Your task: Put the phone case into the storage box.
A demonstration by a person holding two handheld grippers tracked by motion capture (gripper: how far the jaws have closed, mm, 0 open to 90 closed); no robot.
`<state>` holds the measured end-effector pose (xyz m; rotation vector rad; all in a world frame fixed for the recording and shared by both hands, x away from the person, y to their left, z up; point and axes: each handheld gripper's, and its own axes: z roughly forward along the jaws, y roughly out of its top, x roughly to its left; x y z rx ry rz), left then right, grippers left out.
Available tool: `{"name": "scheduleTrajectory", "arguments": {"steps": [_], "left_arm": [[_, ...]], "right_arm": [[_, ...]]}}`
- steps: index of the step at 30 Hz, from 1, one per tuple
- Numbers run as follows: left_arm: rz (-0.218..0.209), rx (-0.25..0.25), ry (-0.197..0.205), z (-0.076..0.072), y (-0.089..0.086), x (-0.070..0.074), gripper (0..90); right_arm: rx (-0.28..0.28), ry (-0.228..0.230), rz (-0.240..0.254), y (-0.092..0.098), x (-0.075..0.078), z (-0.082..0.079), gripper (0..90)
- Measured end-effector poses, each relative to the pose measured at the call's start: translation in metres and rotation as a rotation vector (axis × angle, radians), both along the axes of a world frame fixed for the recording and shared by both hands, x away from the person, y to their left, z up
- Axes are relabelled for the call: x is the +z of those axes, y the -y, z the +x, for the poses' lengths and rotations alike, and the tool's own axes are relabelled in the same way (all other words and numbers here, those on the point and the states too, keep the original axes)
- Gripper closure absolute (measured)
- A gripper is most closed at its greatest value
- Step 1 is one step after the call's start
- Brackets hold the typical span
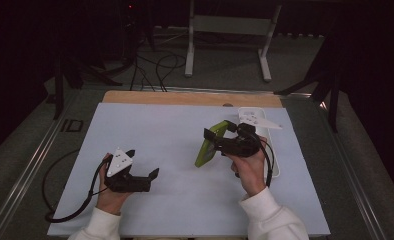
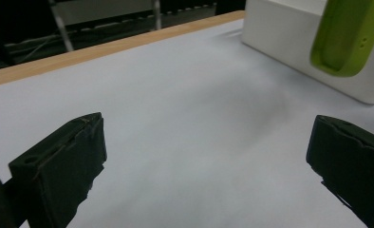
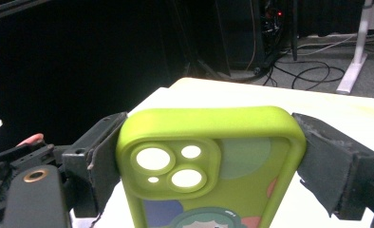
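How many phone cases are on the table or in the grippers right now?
1. The green phone case is clamped between the jaws of the right gripper, lifted beside the white tray. The tray's inside is partly hidden, so more could lie there.

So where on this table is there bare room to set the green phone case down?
The white mat is bare between the left gripper and the right gripper, and across the far left up to the wooden edge. It is crowded at the right, where the phone case hangs beside the white tray.
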<state>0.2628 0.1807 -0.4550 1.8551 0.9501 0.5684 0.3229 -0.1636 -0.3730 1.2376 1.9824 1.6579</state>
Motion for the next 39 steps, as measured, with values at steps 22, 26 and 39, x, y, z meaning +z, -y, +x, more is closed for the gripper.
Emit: {"name": "scheduleTrajectory", "arguments": {"steps": [22, 26, 39], "left_arm": [[-0.006, 0.035, 0.044, -0.030, -0.039, -0.018, 0.1], [-0.017, 0.041, 0.043, -0.032, -0.043, -0.020, 0.1], [-0.032, 0.081, 0.030, -0.034, -0.047, -0.024, 0.1]], "right_arm": [[-0.023, -0.004, -0.011, 0.010, 0.001, 0.004, 15.7], [-0.035, 0.003, -0.020, 0.011, 0.002, 0.006, 15.7], [-0.069, 0.016, -0.011, 0.022, 0.010, 0.013, 15.7]]}}
